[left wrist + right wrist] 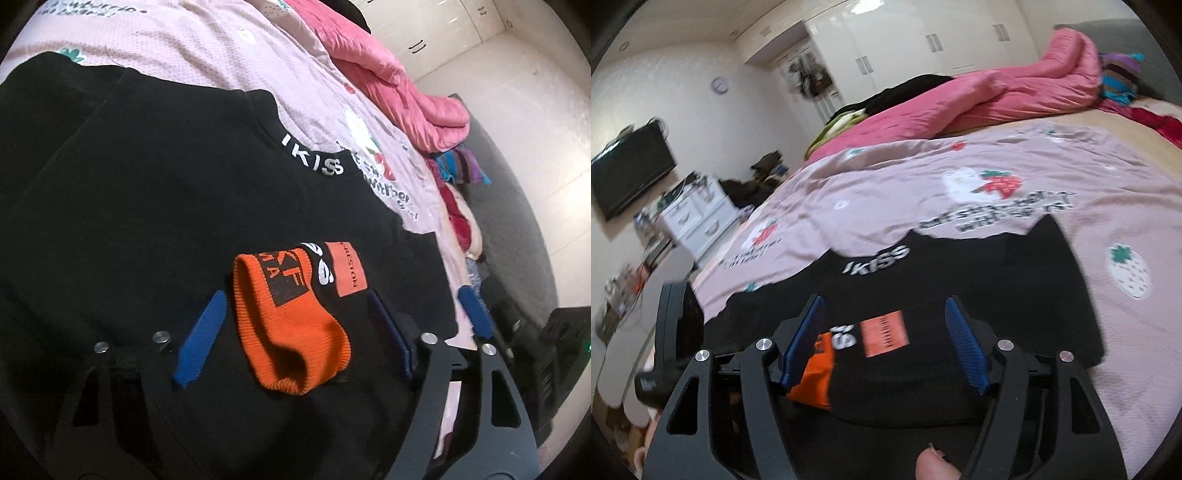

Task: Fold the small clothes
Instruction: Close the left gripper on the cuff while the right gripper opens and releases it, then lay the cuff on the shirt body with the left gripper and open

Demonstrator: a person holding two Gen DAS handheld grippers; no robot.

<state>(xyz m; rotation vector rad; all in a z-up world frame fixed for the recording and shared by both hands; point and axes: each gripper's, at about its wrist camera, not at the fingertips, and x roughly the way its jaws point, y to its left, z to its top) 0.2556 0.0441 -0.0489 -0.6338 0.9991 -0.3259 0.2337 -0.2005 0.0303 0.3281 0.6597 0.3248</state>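
A black garment [147, 203] [960, 277] with white "KISS" lettering lies flat on the bed, folded into a rough rectangle. Its orange ribbed cuff [288, 325] [812, 384] rests on top, beside an orange label patch [347, 269] [884, 334]. My left gripper [295, 295] is open, its blue pads standing either side of the cuff without touching it. My right gripper [884, 301] is open too, low over the garment's near edge with the patch showing between its fingers. One blue finger [474, 314] of the right gripper shows in the left wrist view.
A pink sheet [1015, 155] with strawberry prints covers the bed. A pink quilt [1015, 92] and a striped cloth [1119, 77] lie at the far side. White wardrobes [923, 40], a wall TV [631, 170] and a white drawer unit [698, 218] stand beyond. A thumb [934, 465] shows at the bottom.
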